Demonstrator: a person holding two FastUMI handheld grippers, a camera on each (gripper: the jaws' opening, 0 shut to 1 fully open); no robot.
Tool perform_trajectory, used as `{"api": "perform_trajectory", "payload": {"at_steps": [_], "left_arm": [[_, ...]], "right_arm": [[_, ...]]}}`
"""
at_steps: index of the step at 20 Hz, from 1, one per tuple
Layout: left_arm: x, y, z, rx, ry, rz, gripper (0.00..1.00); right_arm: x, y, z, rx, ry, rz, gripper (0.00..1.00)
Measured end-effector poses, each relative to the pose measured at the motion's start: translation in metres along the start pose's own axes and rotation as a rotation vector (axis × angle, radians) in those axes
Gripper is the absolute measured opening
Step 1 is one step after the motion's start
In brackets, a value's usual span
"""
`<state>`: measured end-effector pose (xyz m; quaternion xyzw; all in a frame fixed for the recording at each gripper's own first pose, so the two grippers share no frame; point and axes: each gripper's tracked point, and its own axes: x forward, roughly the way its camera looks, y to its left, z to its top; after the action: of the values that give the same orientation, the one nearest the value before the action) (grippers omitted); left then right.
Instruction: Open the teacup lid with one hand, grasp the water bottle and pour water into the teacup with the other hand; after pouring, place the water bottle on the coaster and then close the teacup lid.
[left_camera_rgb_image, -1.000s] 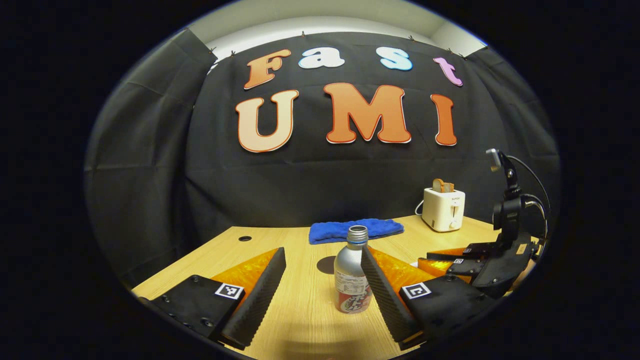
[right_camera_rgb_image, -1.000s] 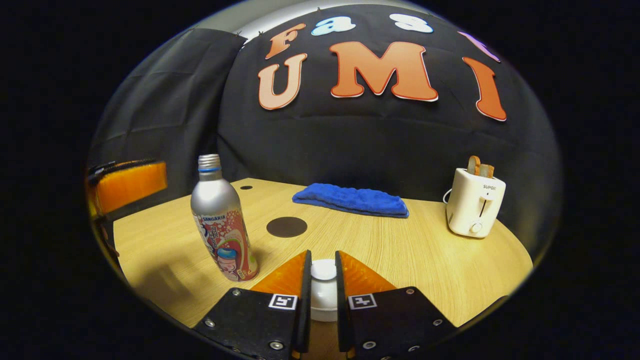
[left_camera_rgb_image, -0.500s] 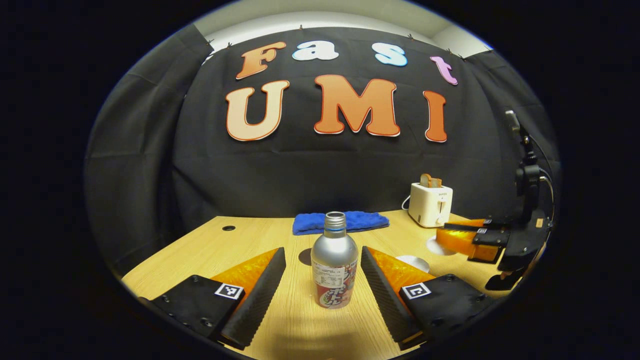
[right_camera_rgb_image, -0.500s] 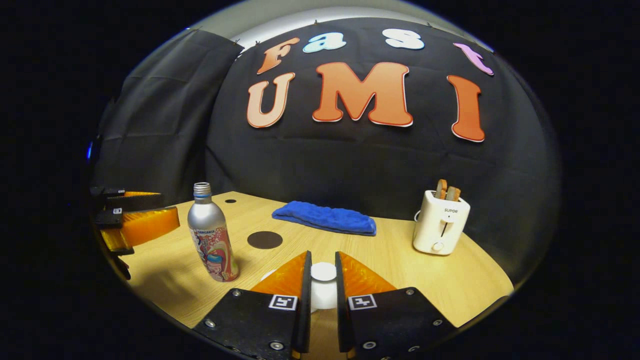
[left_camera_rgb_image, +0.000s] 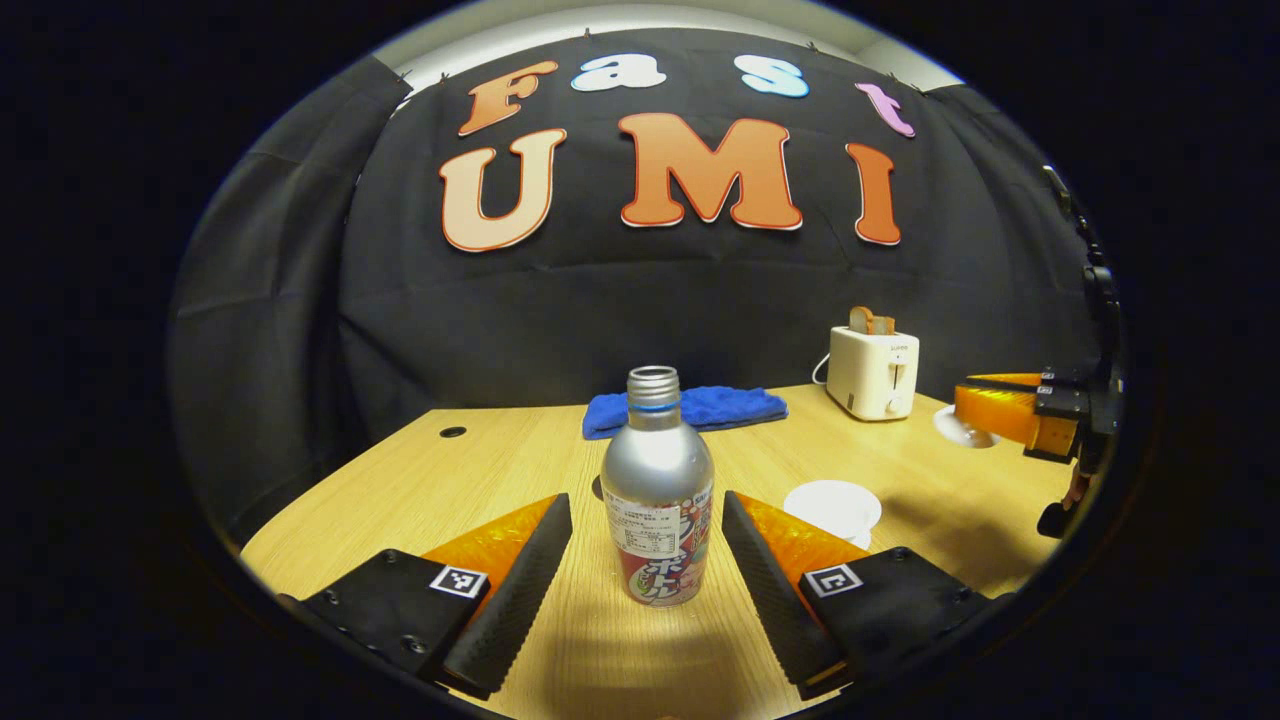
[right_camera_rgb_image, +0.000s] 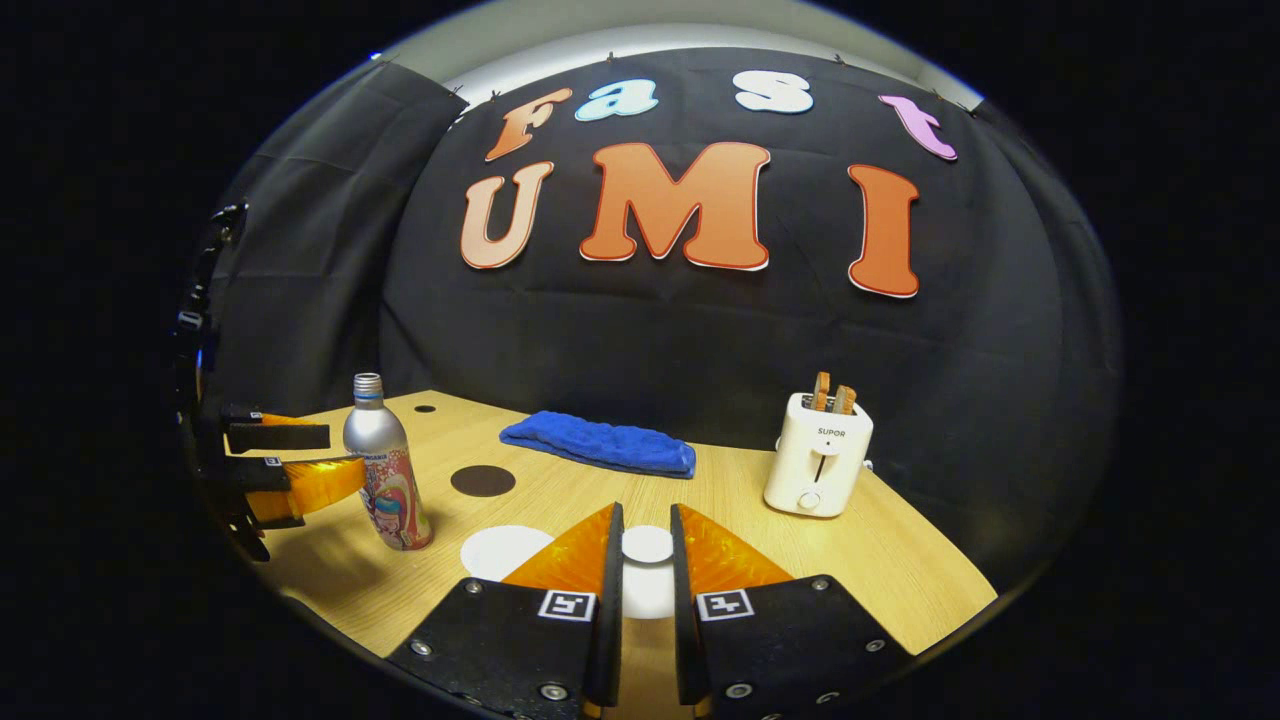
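Note:
The silver water bottle (left_camera_rgb_image: 655, 500) with a printed label stands upright on the table, its threaded neck uncapped. My left gripper (left_camera_rgb_image: 645, 505) is open, one finger on each side of the bottle, not touching it. The white teacup (left_camera_rgb_image: 832, 503) stands uncovered just right of the bottle. My right gripper (right_camera_rgb_image: 645, 520) is shut on the knob of the white teacup lid (right_camera_rgb_image: 647, 545), held in the air above and right of the teacup (right_camera_rgb_image: 500, 550). The dark round coaster (right_camera_rgb_image: 482, 481) lies behind the bottle (right_camera_rgb_image: 385, 480). The left gripper (right_camera_rgb_image: 300, 458) also appears at the left edge of the right gripper view.
A folded blue towel (left_camera_rgb_image: 685, 408) lies at the back of the wooden table (left_camera_rgb_image: 480, 490). A white toaster (left_camera_rgb_image: 873, 372) with bread in it stands at the back right. A small hole (left_camera_rgb_image: 452, 432) marks the table's far left corner.
My right gripper has lifted the lid off the teacup and carried it up and to the right. My left gripper has moved forward until its fingers flank the bottle.

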<state>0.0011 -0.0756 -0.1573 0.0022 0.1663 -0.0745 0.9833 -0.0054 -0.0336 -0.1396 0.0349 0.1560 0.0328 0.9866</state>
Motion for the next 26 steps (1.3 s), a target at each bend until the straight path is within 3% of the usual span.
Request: {"api": "perform_trajectory", "payload": {"at_steps": [7, 15, 17, 19, 20, 21, 22, 26], "left_arm": [[0.025, -0.01, -0.023, -0.022, 0.059, -0.012, 0.96], [0.043, -0.013, -0.043, -0.025, 0.117, 0.014, 0.99], [0.045, -0.012, -0.041, -0.031, 0.114, 0.022, 0.95], [0.046, -0.012, -0.043, -0.031, 0.12, 0.027, 0.84], [0.047, -0.014, -0.042, -0.023, 0.118, 0.021, 0.87], [0.048, -0.018, -0.041, -0.001, 0.114, 0.006, 0.82], [0.049, -0.015, -0.038, 0.032, 0.109, 0.013, 0.84], [0.05, -0.006, -0.026, 0.175, 0.089, 0.05, 0.79]], "right_arm": [[-0.01, -0.027, -0.019, -0.011, 0.03, -0.041, 0.23], [-0.018, -0.066, -0.043, 0.026, 0.076, -0.115, 0.23], [-0.019, -0.073, -0.047, 0.035, 0.085, -0.127, 0.23], [-0.021, -0.078, -0.051, 0.038, 0.094, -0.136, 0.23], [-0.022, -0.08, -0.053, 0.037, 0.099, -0.138, 0.23], [-0.022, -0.08, -0.054, 0.036, 0.102, -0.14, 0.23], [-0.022, -0.082, -0.055, 0.035, 0.105, -0.143, 0.23], [-0.024, -0.083, -0.055, 0.04, 0.106, -0.144, 0.23]]}}
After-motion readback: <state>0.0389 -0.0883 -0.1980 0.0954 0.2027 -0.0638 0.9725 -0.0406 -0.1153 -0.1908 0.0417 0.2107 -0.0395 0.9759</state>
